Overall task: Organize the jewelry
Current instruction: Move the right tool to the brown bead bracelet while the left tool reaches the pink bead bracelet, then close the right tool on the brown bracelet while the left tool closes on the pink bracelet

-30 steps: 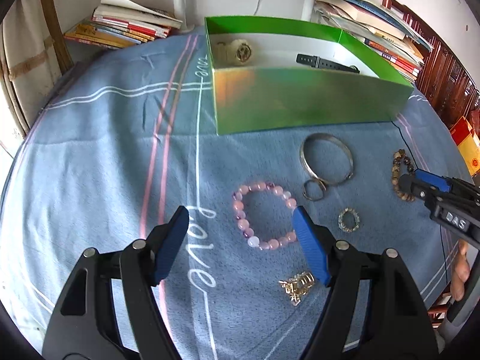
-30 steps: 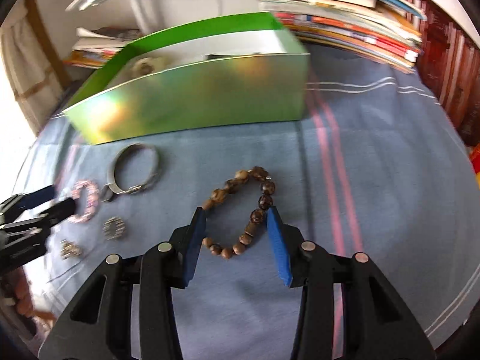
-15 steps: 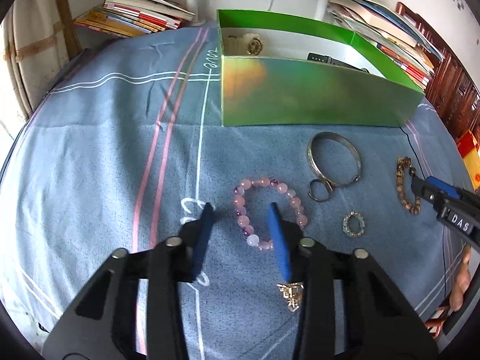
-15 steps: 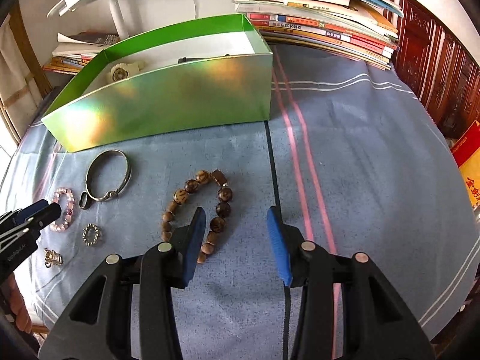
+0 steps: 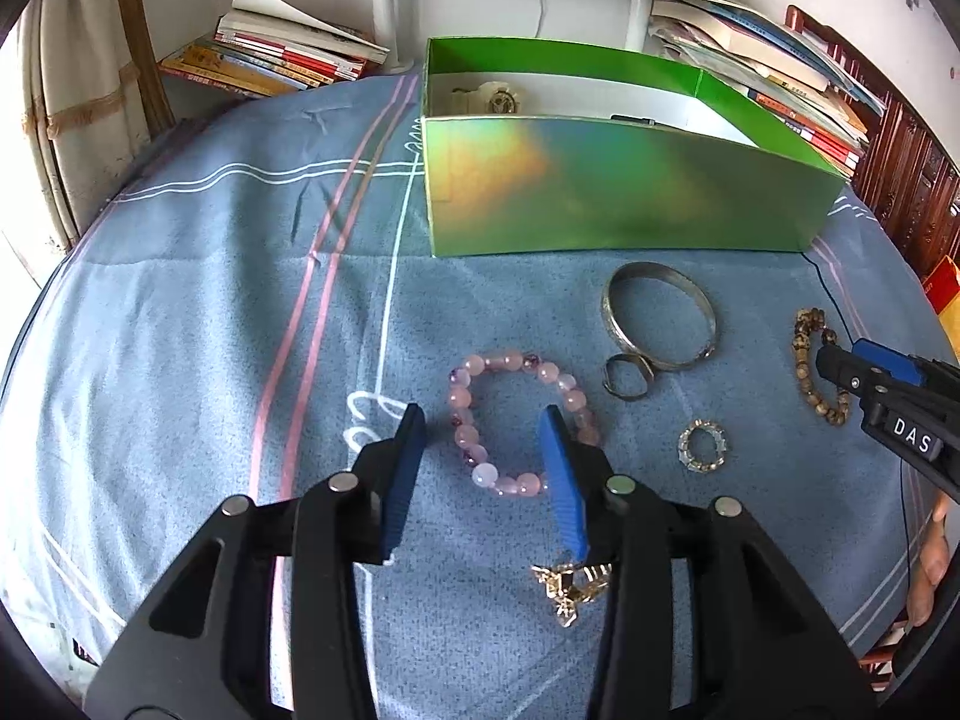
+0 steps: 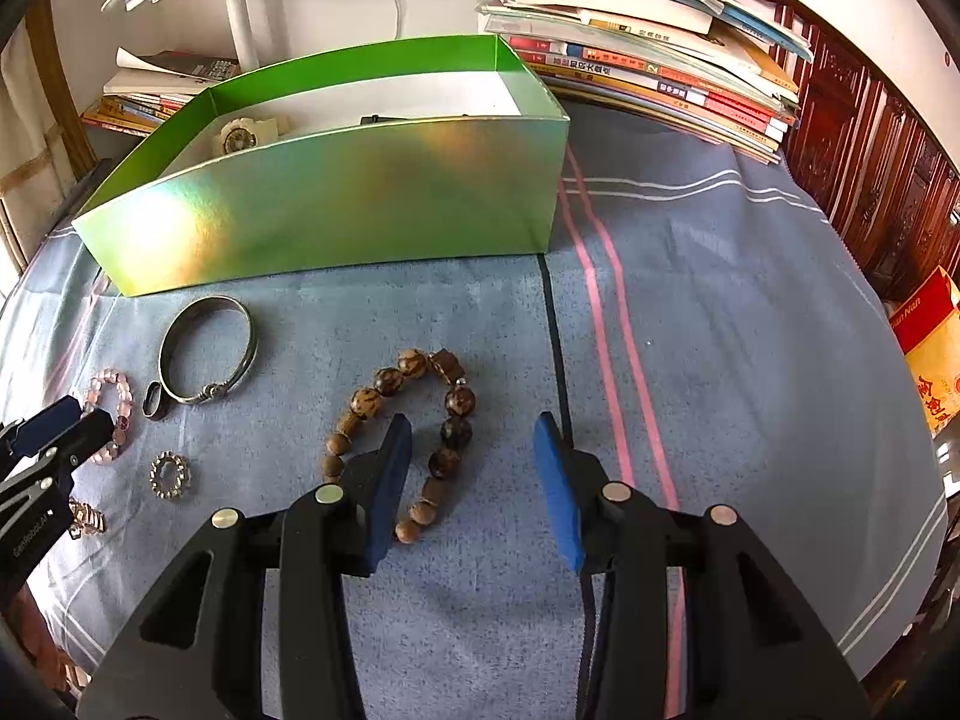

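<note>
A pink bead bracelet lies flat on the blue cloth. My left gripper hangs over its left half, jaws opening; those beads sit between the pads, untouched. A brown wooden bead bracelet lies further right. My right gripper is open over it, with only the loop's right strand between the blue fingers and no contact. Beyond both stands the green box, holding a pale watch and a black strap.
A silver bangle, a small ring, a sparkly ring and a gold clip lie on the cloth between the grippers. Stacks of books line the back, and dark wooden furniture stands on the right.
The left jaws narrowed from wide apart and now frame only the pink bracelet's left half. The right view swung, so the brown bracelet shifted left, then partly back between the fingers.
</note>
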Action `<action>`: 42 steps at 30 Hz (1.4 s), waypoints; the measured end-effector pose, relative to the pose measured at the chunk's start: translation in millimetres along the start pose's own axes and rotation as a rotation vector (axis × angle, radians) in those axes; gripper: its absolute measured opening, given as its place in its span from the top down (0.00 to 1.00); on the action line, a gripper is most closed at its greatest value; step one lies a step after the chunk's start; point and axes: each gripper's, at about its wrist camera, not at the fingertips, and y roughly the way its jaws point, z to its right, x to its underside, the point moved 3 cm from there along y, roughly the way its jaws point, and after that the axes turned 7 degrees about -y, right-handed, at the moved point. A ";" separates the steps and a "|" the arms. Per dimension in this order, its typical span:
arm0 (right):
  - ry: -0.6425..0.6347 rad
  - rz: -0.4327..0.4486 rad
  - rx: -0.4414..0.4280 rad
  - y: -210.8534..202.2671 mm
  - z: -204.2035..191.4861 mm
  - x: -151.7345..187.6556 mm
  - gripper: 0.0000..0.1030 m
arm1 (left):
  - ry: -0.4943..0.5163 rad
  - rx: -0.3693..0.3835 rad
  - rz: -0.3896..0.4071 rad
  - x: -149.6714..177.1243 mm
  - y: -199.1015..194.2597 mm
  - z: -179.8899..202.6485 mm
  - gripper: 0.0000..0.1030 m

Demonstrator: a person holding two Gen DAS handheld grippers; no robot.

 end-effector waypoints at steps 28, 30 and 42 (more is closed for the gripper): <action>-0.026 0.017 -0.036 -2.7 -6.2 5.0 0.74 | 0.007 0.012 -0.006 2.5 0.7 5.5 0.54; -0.030 0.016 -0.040 -3.2 -8.3 5.3 0.75 | 0.005 0.013 -0.006 2.4 0.2 4.7 0.56; -0.069 0.007 -0.125 -9.8 -25.3 8.2 0.79 | 0.015 0.034 -0.006 5.6 -3.6 6.9 0.74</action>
